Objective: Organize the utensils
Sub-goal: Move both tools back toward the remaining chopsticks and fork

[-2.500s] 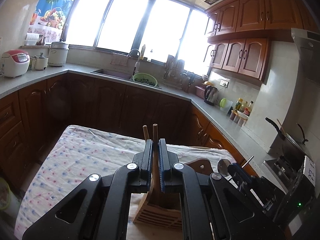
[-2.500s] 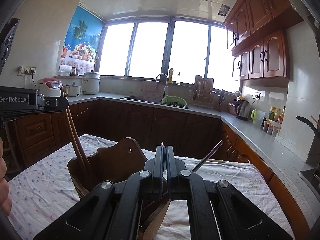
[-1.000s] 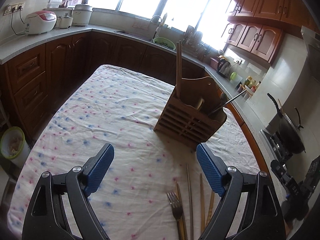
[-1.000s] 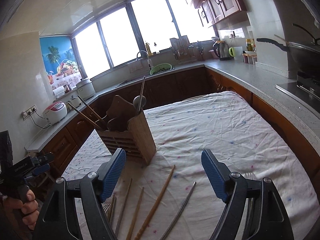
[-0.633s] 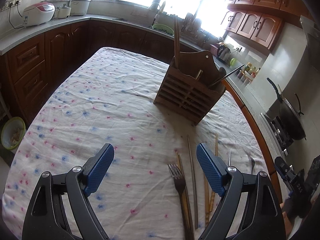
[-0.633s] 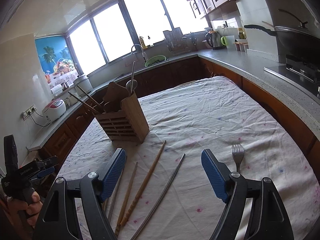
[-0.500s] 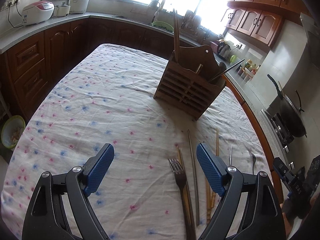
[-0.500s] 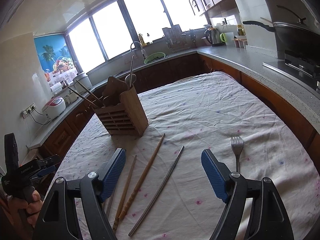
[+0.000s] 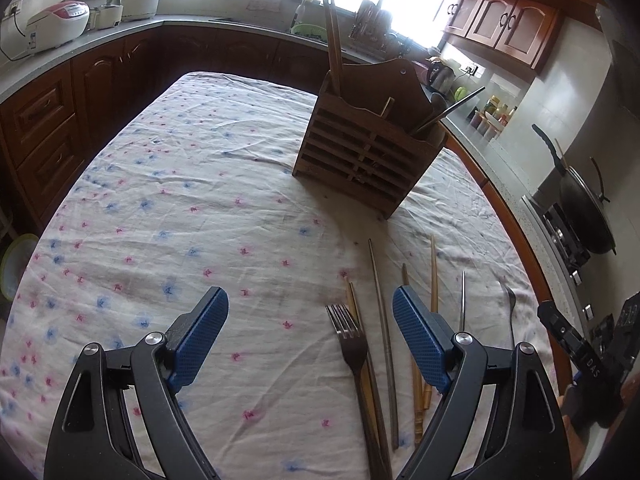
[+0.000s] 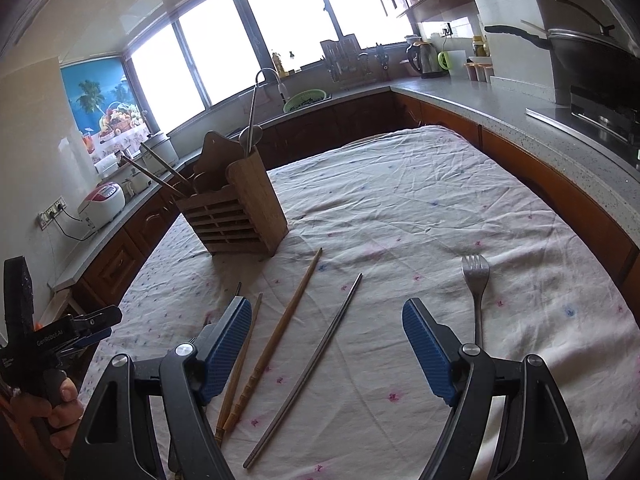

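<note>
My left gripper (image 9: 308,332) and right gripper (image 10: 326,340) both hang wide open, holding nothing. Forks and chopsticks (image 10: 288,328) lie on the surface (image 9: 180,200) (flowery cloth) near the wooden holder (image 9: 368,152).

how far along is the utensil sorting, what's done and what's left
Partly done: the wooden holder already has chopsticks and a spoon standing in it. Nothing in hand; left gripper and right gripper are open and empty. Left on the tablecloth: two forks, several loose chopsticks.
</note>
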`<action>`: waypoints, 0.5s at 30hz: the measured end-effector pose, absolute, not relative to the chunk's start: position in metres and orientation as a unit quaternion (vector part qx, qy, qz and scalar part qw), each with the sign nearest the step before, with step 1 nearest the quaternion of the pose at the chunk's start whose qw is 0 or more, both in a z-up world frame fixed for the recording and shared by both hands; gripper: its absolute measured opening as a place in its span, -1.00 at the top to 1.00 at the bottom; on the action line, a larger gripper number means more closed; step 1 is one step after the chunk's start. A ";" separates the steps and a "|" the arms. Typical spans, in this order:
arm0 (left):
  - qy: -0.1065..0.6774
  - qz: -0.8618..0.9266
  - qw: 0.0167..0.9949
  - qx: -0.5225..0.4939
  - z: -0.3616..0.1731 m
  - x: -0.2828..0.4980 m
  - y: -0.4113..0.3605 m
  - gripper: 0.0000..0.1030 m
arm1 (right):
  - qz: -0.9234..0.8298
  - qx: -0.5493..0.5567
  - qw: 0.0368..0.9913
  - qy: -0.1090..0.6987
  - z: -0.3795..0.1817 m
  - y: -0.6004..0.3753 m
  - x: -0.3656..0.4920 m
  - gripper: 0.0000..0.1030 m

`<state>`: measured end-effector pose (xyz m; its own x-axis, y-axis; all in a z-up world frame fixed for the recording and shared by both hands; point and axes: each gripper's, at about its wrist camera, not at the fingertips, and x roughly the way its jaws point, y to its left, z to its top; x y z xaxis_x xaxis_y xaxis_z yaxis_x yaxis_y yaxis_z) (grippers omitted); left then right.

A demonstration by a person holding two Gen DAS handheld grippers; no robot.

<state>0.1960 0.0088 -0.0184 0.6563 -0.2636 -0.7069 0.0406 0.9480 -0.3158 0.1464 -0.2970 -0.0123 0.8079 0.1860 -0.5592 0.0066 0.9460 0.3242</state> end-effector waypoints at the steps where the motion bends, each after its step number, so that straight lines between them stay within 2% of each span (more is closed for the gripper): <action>1: 0.408 -0.086 0.899 -0.136 -0.019 0.198 0.007 -0.68 | 0.045 0.157 0.937 0.308 -0.014 -0.298 0.148 -0.55; 12: 0.428 -0.105 0.891 -0.112 -0.020 0.227 -0.014 -0.68 | 0.043 0.155 0.928 0.337 -0.022 -0.295 0.179 -0.52; 15: 0.435 -0.111 0.888 -0.098 -0.022 0.238 -0.025 -0.67 | 0.049 0.155 0.923 0.347 -0.023 -0.292 0.194 -0.37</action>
<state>0.2384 -0.0246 -0.0216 0.5972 -0.2836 -0.7503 0.1124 0.9558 -0.2718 0.1944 -0.2923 -0.0225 0.7540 0.1988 -0.6260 0.0171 0.9468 0.3213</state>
